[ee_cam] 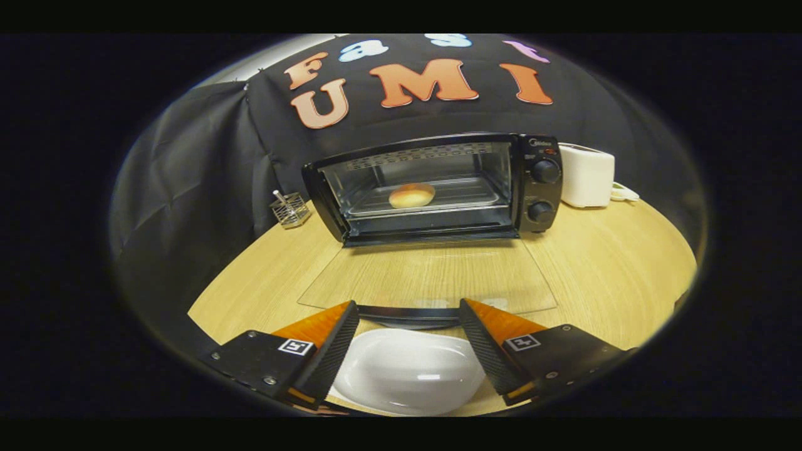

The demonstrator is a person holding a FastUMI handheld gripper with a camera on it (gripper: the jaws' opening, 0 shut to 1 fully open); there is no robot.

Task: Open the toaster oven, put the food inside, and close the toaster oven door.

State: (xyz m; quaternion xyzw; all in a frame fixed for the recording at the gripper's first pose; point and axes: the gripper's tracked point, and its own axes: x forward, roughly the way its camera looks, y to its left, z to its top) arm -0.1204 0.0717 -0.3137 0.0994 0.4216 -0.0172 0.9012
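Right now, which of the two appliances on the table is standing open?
The black toaster oven, door folded down flat with a bun on its tray. The white toaster beside its knobs has no open door. The gripper is open, near the door's handle.

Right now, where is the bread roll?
In the gripper view the bread roll lies on the tray inside the open toaster oven, beyond the open gripper and the lowered glass door.

A light wood table [601,269] stands in front of a black cloth wall [207,169]; a white box [586,175] and a small wire basket [290,210] sit at its back.
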